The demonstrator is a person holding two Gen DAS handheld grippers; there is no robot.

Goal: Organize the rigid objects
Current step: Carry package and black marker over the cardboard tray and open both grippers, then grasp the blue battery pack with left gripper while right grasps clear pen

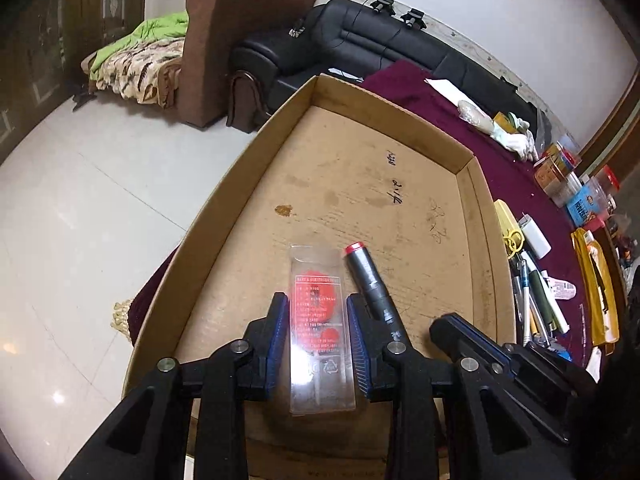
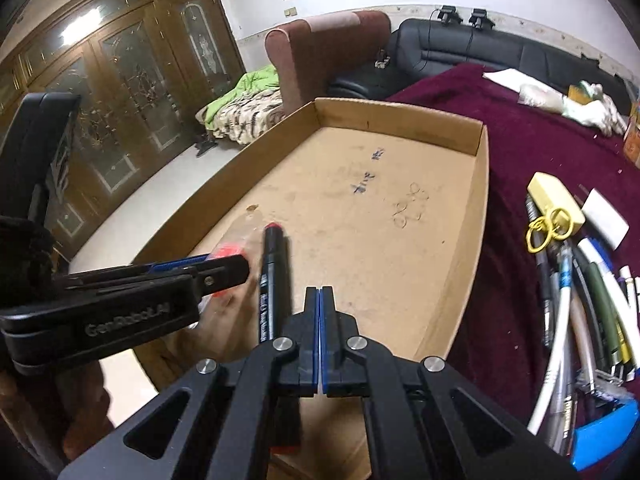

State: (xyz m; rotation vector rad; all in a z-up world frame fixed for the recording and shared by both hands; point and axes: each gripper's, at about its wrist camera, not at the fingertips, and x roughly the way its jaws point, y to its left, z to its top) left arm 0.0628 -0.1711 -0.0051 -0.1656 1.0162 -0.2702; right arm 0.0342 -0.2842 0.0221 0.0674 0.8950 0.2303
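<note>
Both wrist cameras look steeply down, close over the near end of the cardboard tray; they share its floor, the black marker and the far sofas.

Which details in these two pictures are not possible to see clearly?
- Clear packet, left wrist view: its red label print is too small to read.
- Same packet, right wrist view: mostly hidden behind the left hand-held gripper.
- Marker, right wrist view: its lower end passes under the right hand-held gripper.

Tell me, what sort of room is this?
Most likely a home living room: a black leather sofa and brown armchair stand by the wall, and the cardboard tray rests on a table under a maroon cloth.
</note>
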